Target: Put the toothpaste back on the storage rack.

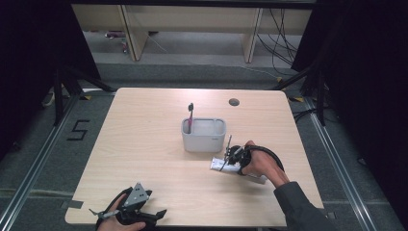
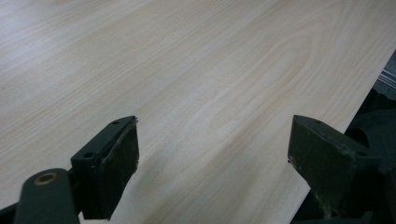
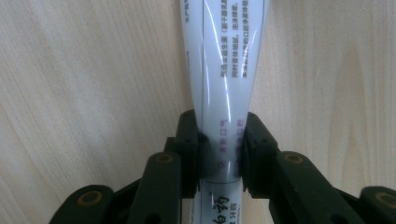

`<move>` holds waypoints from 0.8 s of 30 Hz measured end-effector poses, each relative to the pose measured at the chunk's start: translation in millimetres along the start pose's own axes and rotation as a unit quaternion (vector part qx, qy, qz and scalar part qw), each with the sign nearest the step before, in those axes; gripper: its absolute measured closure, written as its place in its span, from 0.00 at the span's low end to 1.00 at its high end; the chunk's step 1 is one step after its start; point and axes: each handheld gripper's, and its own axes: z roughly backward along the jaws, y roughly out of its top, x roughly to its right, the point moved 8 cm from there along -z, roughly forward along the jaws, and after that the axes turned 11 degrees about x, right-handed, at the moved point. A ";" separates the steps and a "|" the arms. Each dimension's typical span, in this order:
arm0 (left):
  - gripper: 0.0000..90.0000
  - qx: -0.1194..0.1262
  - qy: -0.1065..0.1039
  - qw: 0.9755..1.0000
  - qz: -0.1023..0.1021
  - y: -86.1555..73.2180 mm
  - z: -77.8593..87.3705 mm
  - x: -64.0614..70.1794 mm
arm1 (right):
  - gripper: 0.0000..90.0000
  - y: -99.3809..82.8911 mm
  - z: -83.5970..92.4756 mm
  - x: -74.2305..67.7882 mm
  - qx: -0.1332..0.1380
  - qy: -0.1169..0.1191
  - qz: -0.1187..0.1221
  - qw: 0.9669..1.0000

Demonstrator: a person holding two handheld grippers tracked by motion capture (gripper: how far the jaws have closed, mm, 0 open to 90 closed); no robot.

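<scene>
A white toothpaste tube (image 3: 224,70) with printed text lies flat on the wooden table (image 1: 144,144). My right gripper (image 3: 219,149) is shut on the tube, its black pads pinching the tube's sides so that it narrows between them. From above, the tube (image 1: 217,164) pokes out to the left of my right gripper (image 1: 233,158), just in front of a grey holder (image 1: 203,134) with a pink toothbrush (image 1: 190,117) standing in it. My left gripper (image 1: 122,209) rests at the table's front left edge. In the left gripper view its jaws stand wide apart, open (image 2: 212,158) over bare wood.
A round cable hole (image 1: 234,102) sits near the table's far edge. Black curtains and stand legs flank the table on both sides, and a wooden shelf unit stands behind it. The table's right edge (image 2: 355,116) runs close by my left gripper.
</scene>
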 end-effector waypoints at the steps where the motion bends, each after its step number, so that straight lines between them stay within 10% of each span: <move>1: 0.18 0.000 0.000 1.000 0.000 0.0 0.0 0.0 | 0.80 0.0 0.0 0.0 0.000 0.000 0.000 1.000; 14: 0.18 0.002 0.000 1.000 0.001 0.5 -0.3 0.4 | 0.81 0.3 18.0 -5.0 0.053 -0.003 -0.005 0.999; 24: 0.18 -0.003 0.000 1.000 -0.005 -0.1 0.5 -0.6 | 0.81 8.2 40.5 -16.1 0.158 0.012 -0.036 0.987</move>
